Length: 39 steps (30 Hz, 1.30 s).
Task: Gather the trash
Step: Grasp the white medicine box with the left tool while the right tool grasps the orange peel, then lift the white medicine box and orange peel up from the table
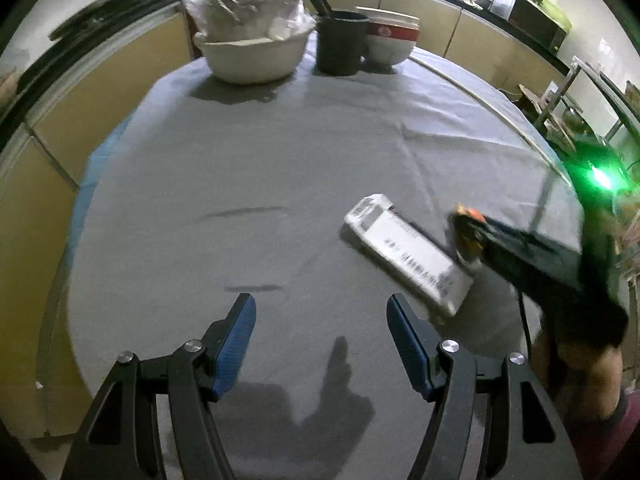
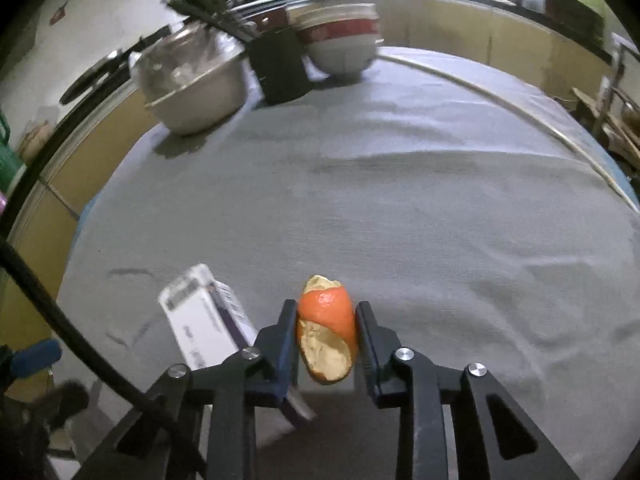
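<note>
An orange peel point(image 2: 326, 330) is being gripped by the right hand-held gripper point(image 2: 326, 332); the left hand-held gripper point(image 1: 321, 318) is being held released; binning is needed next.

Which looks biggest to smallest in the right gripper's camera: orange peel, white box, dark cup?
1. White box
2. Orange peel and dark cup look roughly alike; the peel is far nearer the camera, so I won't rank them.

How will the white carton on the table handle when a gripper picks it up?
The white carton lies flat on the grey tablecloth, so it probably won't roll. It looks like thin cardboard, likely light and crushable. The left gripper, jaws open, seems wide enough across it.
</note>
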Available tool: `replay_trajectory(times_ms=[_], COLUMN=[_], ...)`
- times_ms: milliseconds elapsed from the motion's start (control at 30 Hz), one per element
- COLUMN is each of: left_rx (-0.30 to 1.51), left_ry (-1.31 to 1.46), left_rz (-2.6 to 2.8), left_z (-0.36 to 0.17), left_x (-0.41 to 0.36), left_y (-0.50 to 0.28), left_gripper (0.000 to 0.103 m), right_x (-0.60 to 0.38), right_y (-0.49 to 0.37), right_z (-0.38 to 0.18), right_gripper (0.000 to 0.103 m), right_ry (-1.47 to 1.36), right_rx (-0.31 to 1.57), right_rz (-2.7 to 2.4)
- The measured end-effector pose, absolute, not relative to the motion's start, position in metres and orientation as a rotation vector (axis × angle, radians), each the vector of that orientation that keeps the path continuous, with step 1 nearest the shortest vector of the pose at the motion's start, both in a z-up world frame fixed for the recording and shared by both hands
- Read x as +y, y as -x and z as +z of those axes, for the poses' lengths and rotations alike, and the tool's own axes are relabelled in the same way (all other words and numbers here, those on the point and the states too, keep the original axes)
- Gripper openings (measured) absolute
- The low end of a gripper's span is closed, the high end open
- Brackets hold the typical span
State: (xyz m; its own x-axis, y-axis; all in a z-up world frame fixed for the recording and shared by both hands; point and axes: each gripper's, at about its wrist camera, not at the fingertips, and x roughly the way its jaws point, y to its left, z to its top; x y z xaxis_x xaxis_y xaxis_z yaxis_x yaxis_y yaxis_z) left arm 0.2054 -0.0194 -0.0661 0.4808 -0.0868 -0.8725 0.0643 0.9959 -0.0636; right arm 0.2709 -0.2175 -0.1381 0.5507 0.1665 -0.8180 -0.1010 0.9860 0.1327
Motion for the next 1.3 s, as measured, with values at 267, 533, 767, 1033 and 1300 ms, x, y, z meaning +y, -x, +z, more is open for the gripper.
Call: replay_trajectory(times_ms=[267,533,767,1033,1300], left_rx=[1.146,1.221,1.195,1.025,0.974], left_ry=[0.148,0.27,0.169,-0.138,-0.209], left_rz=[-0.064,0.045,0.003,-0.062,-0.124], left_z=[-0.088,-0.114,-0.115,-0.083,-0.079], left_x=[-0.072,-0.089,-0.102,-0.131,-0.127], left_y=[-0.257,-0.282,-0.257,-0.173,-0.135], left_gripper=[0.069,0.069,0.053,0.008,0.049], right_x=[-0.285,-0.304,-0.318,-0.334,-0.332], right_y=[-0.207,-0.145,-0.109,-0.065,-0.038], right_z=[-0.123,-0.111,-0.106,-0.079,-0.083], right_gripper=[0.031,0.03,0.03,0.03,0.03], right_ry=[-0.199,-0.246,-0.321,-0.35,-0.341], right_rx=[0.929,0.848,0.799,0.695,0.709], right_rz=[0.15,0.19,0.219,0.202,0.189])
